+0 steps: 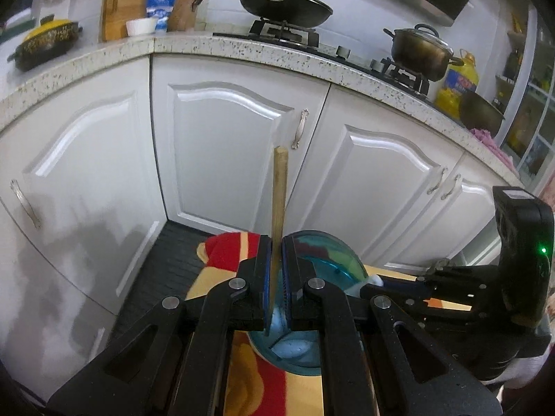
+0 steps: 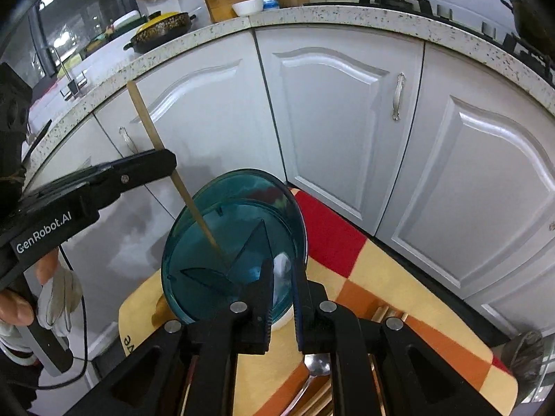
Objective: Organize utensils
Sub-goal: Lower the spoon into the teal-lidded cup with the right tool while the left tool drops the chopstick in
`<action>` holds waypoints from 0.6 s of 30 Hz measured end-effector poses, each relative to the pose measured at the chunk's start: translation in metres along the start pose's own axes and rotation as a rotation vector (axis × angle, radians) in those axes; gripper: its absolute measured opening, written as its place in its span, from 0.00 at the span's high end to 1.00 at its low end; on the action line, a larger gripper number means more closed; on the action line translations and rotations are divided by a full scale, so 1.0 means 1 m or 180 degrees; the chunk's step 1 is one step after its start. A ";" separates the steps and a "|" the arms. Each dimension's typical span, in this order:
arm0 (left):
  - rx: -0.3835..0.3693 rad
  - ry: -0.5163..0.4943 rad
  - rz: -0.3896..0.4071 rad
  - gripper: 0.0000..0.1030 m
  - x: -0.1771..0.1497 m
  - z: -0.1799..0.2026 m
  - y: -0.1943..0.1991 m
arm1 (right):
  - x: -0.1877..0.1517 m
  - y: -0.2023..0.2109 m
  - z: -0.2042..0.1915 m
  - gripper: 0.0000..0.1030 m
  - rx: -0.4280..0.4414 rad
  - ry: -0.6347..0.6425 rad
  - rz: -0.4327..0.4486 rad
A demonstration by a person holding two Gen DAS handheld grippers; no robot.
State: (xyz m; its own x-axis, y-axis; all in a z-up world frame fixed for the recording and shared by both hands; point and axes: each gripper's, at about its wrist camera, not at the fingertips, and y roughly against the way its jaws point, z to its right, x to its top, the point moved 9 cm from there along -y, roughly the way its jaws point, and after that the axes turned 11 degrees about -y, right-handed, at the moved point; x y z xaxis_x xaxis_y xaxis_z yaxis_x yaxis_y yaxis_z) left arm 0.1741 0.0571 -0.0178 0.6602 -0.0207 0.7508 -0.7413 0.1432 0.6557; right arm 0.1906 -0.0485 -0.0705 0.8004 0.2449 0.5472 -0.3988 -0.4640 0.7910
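Observation:
My left gripper (image 1: 276, 242) is shut on a wooden chopstick (image 1: 279, 194) and holds it upright, its lower end inside a blue translucent utensil holder (image 1: 324, 260) with inner dividers. In the right wrist view the chopstick (image 2: 149, 128) slants down from the left gripper (image 2: 166, 166) into the holder (image 2: 222, 242). My right gripper (image 2: 282, 270) grips the near rim of the holder, jaws close together on it. A metal spoon (image 2: 314, 367) and several wooden chopsticks (image 2: 381, 312) lie on the mat below the right gripper.
The holder stands on a red, yellow and orange checked mat (image 2: 381, 277) on a low table. White cabinet doors (image 1: 225, 145) and a speckled counter (image 1: 242, 48) are behind, with a wok (image 1: 284, 3), a pot (image 1: 419, 52) and a knife block (image 1: 187, 7).

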 end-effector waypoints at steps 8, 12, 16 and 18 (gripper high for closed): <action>-0.0052 0.0181 0.0027 0.71 -0.002 -0.005 0.015 | -0.005 0.018 0.005 0.72 0.0075 -0.0210 0.0098; -0.0031 0.0175 0.0096 0.64 -0.002 -0.002 0.028 | -0.010 0.029 0.007 0.67 0.0090 -0.0298 0.0158; -0.0026 0.0174 0.0132 0.60 -0.004 0.003 0.039 | -0.015 0.040 0.007 0.65 0.0089 -0.0338 0.0210; -0.0020 0.0160 0.0157 0.59 -0.005 0.007 0.045 | -0.018 0.047 0.008 0.63 0.0082 -0.0344 0.0249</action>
State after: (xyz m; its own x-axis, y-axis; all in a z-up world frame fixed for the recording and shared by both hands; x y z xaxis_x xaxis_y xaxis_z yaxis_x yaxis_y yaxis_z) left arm 0.1364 0.0567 0.0087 0.6283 0.0362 0.7772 -0.7724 0.1491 0.6174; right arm 0.1608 -0.0813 -0.0455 0.8115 0.1145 0.5730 -0.4513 -0.5002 0.7390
